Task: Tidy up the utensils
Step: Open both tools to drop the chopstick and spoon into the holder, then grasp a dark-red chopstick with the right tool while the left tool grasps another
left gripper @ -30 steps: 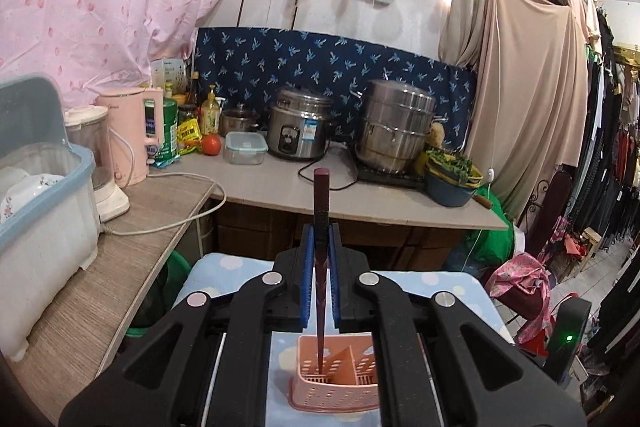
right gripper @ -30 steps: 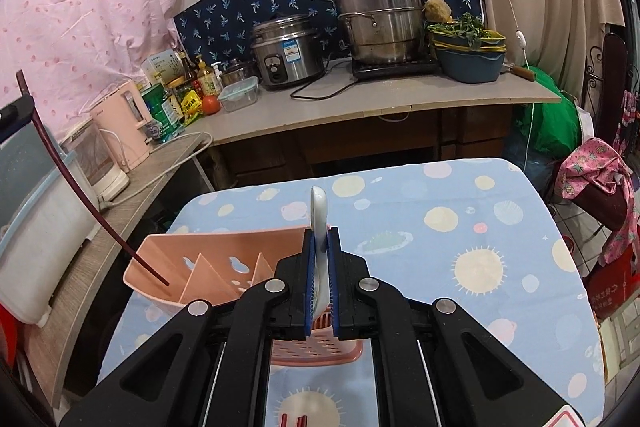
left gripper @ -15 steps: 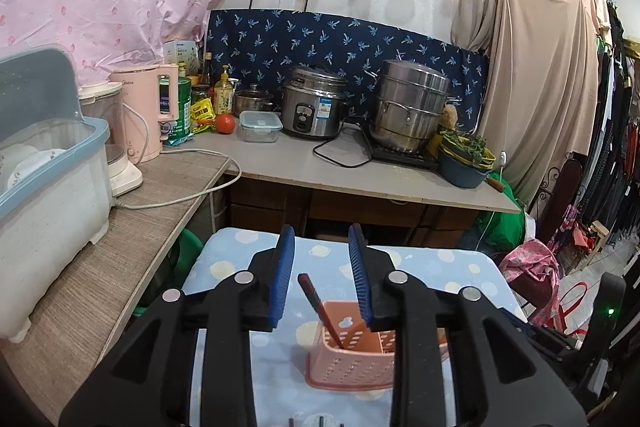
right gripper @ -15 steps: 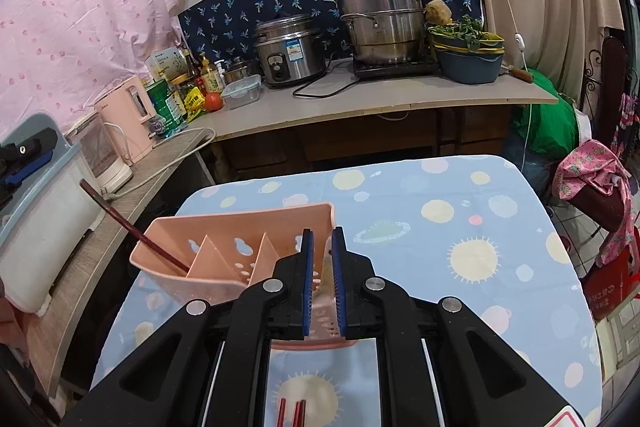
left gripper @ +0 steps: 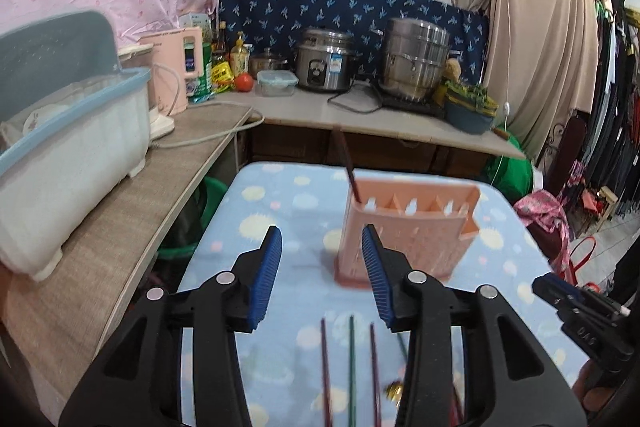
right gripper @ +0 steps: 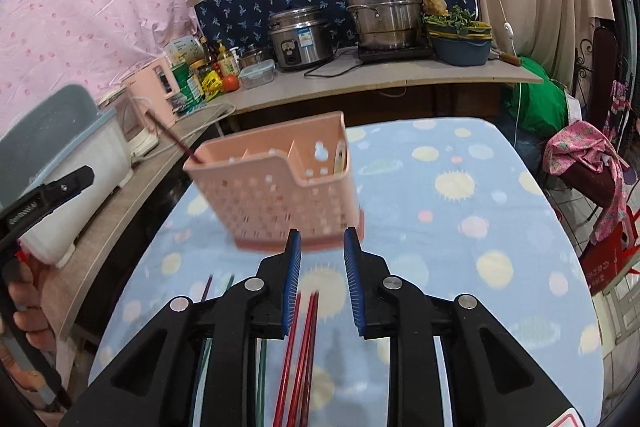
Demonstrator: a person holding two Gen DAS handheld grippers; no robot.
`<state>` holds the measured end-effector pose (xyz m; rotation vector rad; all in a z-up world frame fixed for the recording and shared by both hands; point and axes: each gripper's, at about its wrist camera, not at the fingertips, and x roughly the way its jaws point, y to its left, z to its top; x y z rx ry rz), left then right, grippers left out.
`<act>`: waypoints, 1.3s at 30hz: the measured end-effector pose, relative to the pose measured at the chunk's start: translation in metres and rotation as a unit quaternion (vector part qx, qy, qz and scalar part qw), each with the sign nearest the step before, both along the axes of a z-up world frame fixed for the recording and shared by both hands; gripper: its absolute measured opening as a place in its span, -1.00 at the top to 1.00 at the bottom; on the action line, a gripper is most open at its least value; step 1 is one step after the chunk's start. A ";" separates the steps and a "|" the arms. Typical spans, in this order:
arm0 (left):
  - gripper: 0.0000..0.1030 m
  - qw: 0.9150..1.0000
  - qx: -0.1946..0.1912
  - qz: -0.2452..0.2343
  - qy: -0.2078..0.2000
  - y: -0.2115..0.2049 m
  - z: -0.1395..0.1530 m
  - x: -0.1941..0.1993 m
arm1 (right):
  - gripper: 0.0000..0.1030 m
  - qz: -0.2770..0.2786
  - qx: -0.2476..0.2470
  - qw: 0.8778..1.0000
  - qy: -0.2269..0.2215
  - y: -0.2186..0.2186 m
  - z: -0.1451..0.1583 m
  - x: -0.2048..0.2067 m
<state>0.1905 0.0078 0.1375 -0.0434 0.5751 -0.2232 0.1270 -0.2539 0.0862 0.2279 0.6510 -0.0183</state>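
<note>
A pink slotted utensil basket stands on the blue spotted tablecloth. A dark chopstick leans in its left end compartment. A white spoon sits in the right end compartment. My left gripper hangs short of the basket, its jaws opening with nothing between them. My right gripper is also short of the basket, jaws opening and empty. Dark and green chopsticks and red chopsticks lie loose on the cloth below the grippers.
A blue-and-white dish box sits on the wooden side counter at left. A kettle, rice cooker and steamer pot stand on the rear counter. Hanging clothes fill the right side.
The left gripper let go of the dark chopstick and the right let go of the white spoon; both now rest in the basket. Both grippers opened and drew back toward the near table edge.
</note>
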 end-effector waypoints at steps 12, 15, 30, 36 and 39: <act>0.23 0.994 0.030 0.009 0.101 0.023 -0.091 -0.069 | 0.57 0.004 -0.005 0.997 0.074 0.024 -0.065 -0.089; 0.23 0.992 0.029 0.010 0.122 0.025 -0.111 -0.082 | 0.57 0.006 -0.002 0.996 0.092 0.028 -0.082 -0.104; 0.22 0.987 0.035 -0.005 0.154 0.019 -0.149 -0.113 | 0.57 0.027 -0.006 0.992 0.124 0.055 -0.117 -0.120; 0.22 0.987 0.034 -0.011 0.158 0.018 -0.154 -0.117 | 0.61 0.025 -0.012 0.992 0.124 0.056 -0.119 -0.117; 0.21 0.986 0.030 -0.014 0.161 0.017 -0.155 -0.118 | 0.65 0.025 -0.023 0.992 0.121 0.058 -0.120 -0.117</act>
